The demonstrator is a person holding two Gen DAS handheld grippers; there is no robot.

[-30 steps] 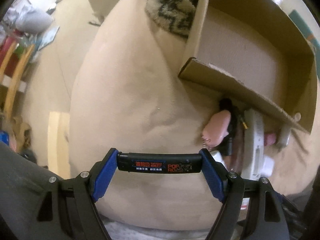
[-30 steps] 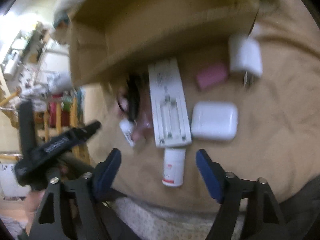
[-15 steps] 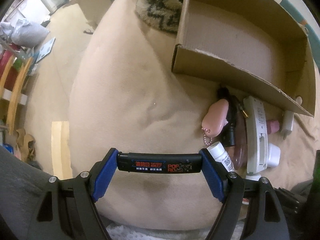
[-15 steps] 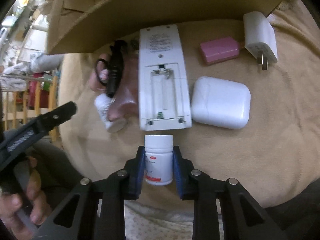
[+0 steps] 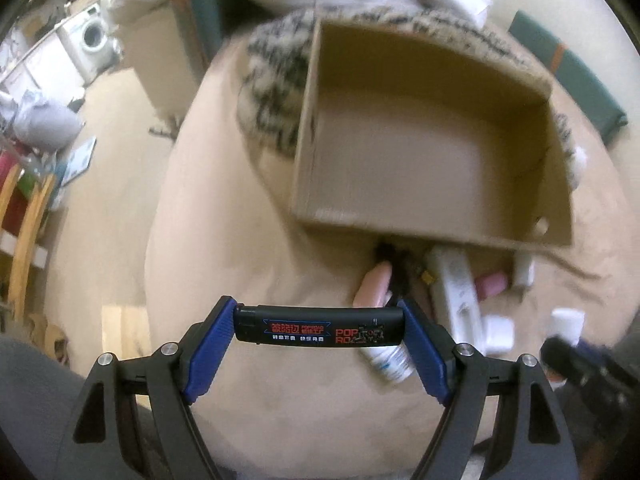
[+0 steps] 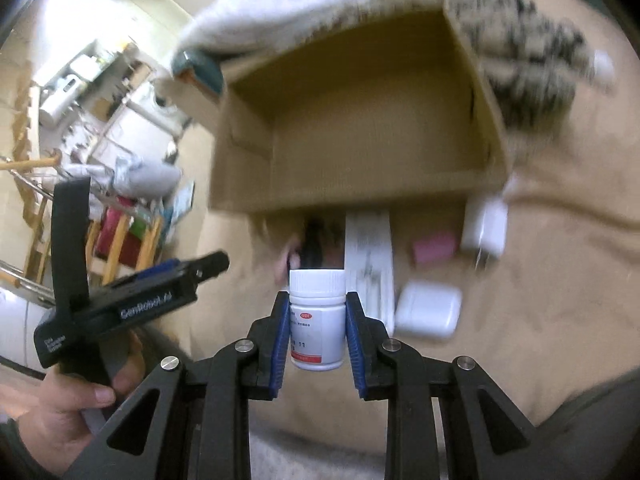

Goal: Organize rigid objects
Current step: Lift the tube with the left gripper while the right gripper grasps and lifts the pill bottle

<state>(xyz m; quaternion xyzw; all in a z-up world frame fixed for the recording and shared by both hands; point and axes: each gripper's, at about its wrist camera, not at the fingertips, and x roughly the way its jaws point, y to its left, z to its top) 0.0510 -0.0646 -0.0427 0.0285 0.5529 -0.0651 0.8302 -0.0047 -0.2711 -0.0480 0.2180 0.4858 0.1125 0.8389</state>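
Observation:
My right gripper (image 6: 318, 306) is shut on a white pill bottle (image 6: 318, 320) with a red band, held upright above the beige cushion. My left gripper (image 5: 320, 322) is shut on a black bar (image 5: 300, 330) with red print, clamped end to end between the blue pads. An open cardboard box (image 6: 248, 152) lies ahead of both grippers, its inside bare (image 5: 306, 140). In front of the box lie a white remote (image 6: 368, 256), a pink block (image 6: 434, 246), a white charger (image 6: 486, 224) and a white earbud case (image 6: 428, 312).
A pink keychain piece (image 5: 374, 280), a black item (image 6: 314, 240) and a second small white bottle (image 5: 390, 358) lie left of the remote. A patterned fuzzy cloth (image 5: 268, 92) sits behind the box. A hand (image 6: 60, 412) holds the left gripper. Shelves and clutter stand far left.
The right gripper closed on the pill bottle and lifted it off the cushion. Both grippers rose and tilted up, so more of the box's inside shows. The left still holds the black bar.

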